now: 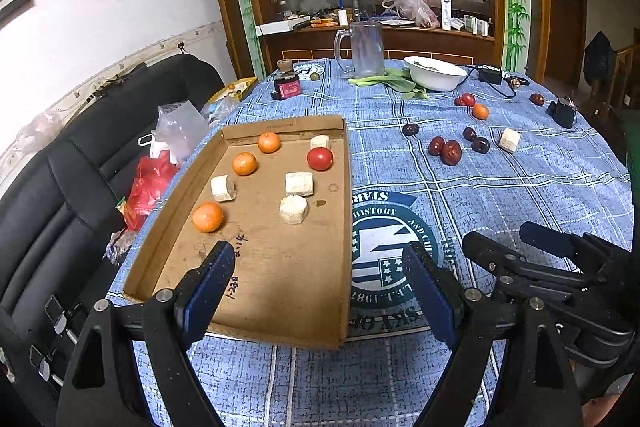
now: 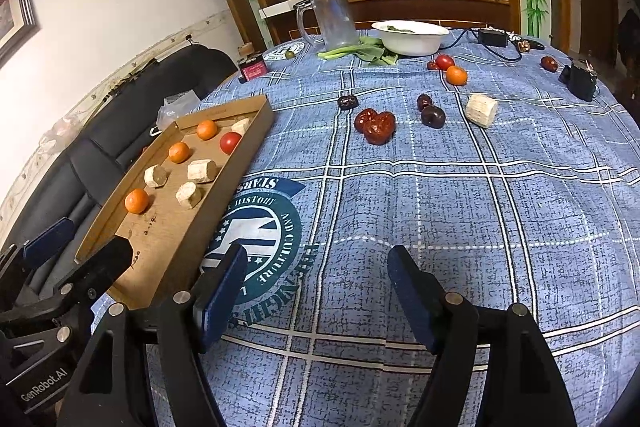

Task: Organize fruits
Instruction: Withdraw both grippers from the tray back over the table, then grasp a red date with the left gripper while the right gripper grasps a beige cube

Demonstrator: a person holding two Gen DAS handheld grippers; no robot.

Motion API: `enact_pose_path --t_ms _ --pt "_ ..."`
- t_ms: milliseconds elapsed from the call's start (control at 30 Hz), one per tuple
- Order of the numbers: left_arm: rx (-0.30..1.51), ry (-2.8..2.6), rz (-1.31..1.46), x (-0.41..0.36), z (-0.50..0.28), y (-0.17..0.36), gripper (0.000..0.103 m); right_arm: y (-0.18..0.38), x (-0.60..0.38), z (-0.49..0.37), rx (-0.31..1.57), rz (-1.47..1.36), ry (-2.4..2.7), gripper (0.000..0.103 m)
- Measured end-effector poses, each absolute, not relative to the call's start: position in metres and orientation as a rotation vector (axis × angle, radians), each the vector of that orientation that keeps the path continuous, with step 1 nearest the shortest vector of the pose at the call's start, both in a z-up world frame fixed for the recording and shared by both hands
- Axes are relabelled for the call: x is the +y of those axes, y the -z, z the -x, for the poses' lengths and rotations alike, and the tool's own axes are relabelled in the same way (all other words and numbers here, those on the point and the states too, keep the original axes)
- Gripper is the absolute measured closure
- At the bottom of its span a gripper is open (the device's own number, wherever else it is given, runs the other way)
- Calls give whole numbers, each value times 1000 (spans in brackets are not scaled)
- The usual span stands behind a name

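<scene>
Left claw point(image 1: 320, 279) spread wide, empty, over the near end of the cardboard tray point(image 1: 344, 227) holding oranges point(image 1: 207, 217), a tomato point(image 1: 319, 158) and pale chunks. Right claw point(image 2: 316, 275) wide, empty, above the bench cloth point(image 2: 460, 187); dark red fruits point(image 2: 376, 126) lie scattered beyond.

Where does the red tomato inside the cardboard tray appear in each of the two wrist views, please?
Left wrist view: the red tomato sits centre-left, near the cardboard tray's right wall at its far end.
Right wrist view: the tomato sits left of centre, again by the tray's right wall.
Shared landmark: the white bowl at the table's far side.
</scene>
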State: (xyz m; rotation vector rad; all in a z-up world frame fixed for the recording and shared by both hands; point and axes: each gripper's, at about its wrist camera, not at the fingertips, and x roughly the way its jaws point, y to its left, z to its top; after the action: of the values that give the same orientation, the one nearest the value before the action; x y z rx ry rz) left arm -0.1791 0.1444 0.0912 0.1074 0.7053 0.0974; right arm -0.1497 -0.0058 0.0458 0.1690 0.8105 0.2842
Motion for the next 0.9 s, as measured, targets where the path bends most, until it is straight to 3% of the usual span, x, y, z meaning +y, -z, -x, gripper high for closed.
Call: enact_pose_path --t_ms 900 --pt "725 -78 -106 140 185 -87 18 -48 -17 154 804 -188 -249 23"
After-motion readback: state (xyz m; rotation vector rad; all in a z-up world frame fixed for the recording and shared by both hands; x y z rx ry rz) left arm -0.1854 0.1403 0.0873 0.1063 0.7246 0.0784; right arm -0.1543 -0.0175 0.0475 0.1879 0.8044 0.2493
